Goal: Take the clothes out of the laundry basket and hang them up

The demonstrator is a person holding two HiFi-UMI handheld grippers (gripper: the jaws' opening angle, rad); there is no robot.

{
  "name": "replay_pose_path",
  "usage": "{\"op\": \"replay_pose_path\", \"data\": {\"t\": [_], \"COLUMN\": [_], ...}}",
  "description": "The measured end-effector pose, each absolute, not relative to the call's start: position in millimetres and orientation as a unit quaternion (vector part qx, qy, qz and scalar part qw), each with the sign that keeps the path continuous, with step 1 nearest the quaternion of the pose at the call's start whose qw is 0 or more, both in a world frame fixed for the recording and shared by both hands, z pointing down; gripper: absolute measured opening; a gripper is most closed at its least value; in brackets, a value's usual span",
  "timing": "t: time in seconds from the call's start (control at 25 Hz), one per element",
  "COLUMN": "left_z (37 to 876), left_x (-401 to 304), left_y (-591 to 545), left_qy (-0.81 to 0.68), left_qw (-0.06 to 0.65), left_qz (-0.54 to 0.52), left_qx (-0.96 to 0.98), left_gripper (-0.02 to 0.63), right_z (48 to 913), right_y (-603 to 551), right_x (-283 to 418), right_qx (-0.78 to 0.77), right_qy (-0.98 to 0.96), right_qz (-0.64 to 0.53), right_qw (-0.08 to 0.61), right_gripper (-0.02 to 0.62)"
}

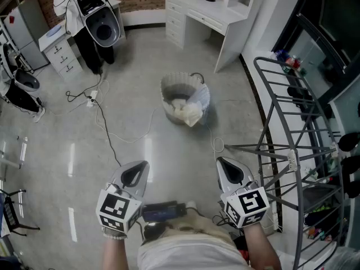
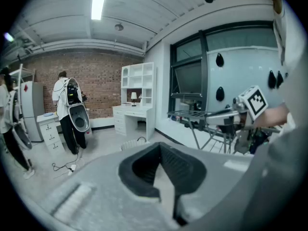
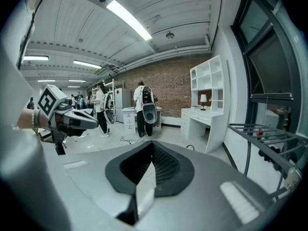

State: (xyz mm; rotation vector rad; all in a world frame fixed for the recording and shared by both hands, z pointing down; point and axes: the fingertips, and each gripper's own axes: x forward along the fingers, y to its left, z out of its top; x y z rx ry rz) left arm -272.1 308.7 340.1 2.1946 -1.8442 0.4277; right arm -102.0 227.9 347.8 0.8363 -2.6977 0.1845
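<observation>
Grey polished floor (image 1: 50, 151) fills this open room, with a white desk against the far wall. Held low in front of the person, the left gripper (image 1: 135, 175) and the right gripper (image 1: 227, 170) both have their jaws pressed together on nothing. Well ahead stands the laundry basket (image 1: 169, 97), pale clothes (image 1: 188, 112) heaped inside; the drying rack (image 1: 304, 115) stands to the right. Reaching in with the jaws together would likely just shove the cloth down. A loose cable (image 1: 104, 125) trails across the floor towards the basket and could catch a foot. A pinch on one edge may let a garment slip or snag a rack bar.
</observation>
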Motion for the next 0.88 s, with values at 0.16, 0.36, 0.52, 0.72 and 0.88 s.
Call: {"op": "replay_pose_path", "data": {"t": [0.16, 0.36, 0.52, 0.72, 0.88], "left_z": [346.2, 348.3, 350.1, 349.6, 345.4], "left_x": [-271.6, -270.0, -270.3, -271.5, -271.7], "left_y": [310.5, 309.4, 309.2, 307.8, 306.9], "left_qy": [-0.626, -0.62, -0.62, -0.618, -0.617], "left_qw": [0.123, 0.121, 0.12, 0.118, 0.107], "left_qz": [0.15, 0.157, 0.156, 0.154, 0.151], "left_qx": [0.755, 0.759, 0.76, 0.761, 0.765], "left_gripper": [-0.003, -0.003, -0.003, -0.003, -0.002], "right_z": [346.3, 344.9, 345.4, 345.1, 346.5], "right_y": [229.5, 229.6, 231.5, 233.6, 232.6], "right_x": [-103.1, -103.2, -103.9, -107.1, -107.1], "right_qx": [0.291, 0.291, 0.288, 0.285, 0.3], "right_qy": [-0.942, -0.942, -0.943, -0.945, -0.939], "right_qz": [0.066, 0.066, 0.074, 0.072, 0.079], "right_qw": [0.154, 0.154, 0.147, 0.143, 0.148], "right_gripper": [0.003, 0.003, 0.003, 0.003, 0.008]}}
